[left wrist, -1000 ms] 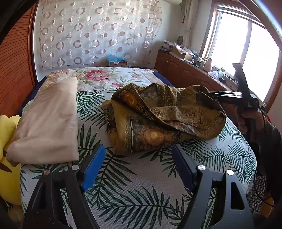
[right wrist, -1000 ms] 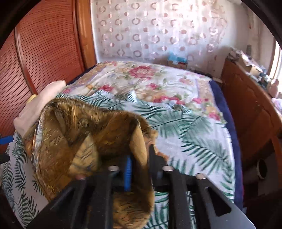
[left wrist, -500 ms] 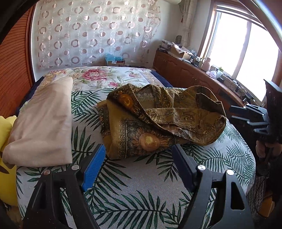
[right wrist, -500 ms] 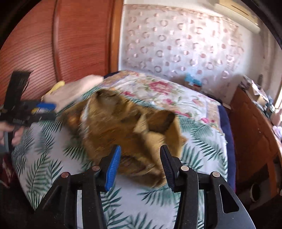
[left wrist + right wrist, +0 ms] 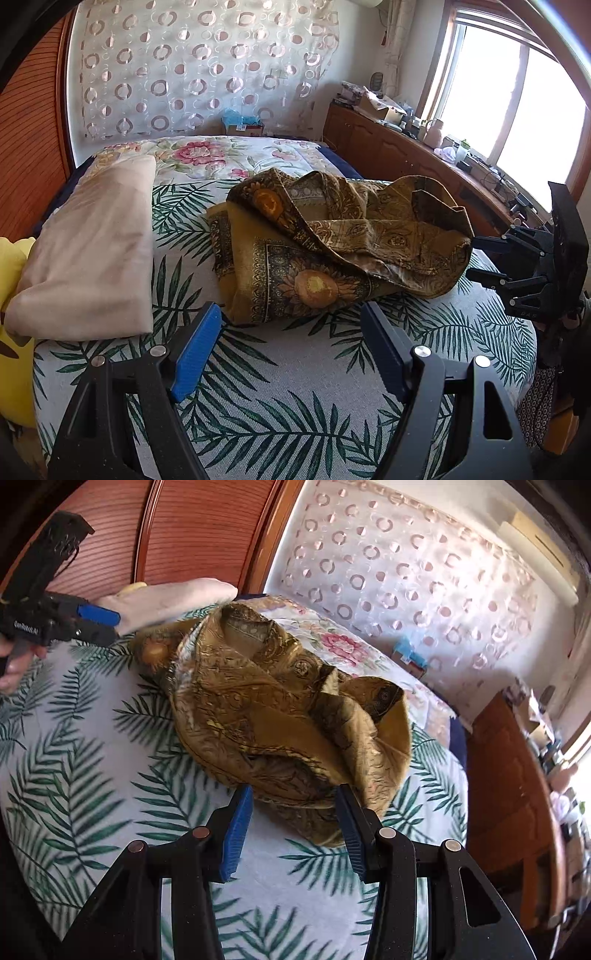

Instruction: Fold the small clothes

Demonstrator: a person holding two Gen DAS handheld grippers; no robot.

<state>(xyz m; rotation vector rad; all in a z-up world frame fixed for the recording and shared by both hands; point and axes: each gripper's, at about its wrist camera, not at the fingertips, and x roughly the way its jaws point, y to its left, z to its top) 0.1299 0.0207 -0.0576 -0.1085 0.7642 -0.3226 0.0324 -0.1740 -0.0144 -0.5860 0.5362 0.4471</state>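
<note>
- The brown patterned garment (image 5: 332, 247) lies crumpled in a heap on the bed (image 5: 280, 373), on its palm-leaf cover.
- Left wrist view: the left hand-held gripper (image 5: 291, 347) hangs short of the heap, jaws wide apart and empty — a folded beige cloth (image 5: 92, 251) lies beside it, and a window (image 5: 513, 107) is seen only from here.
- Right wrist view: the right hand-held gripper (image 5: 293, 829) has its jaws apart after just opening; the garment's near edge lies just past the tips, unpinched.
- This view alone shows a hand (image 5: 14, 664) on the left tool's handle — and the wooden wardrobe doors (image 5: 192, 535).
</note>
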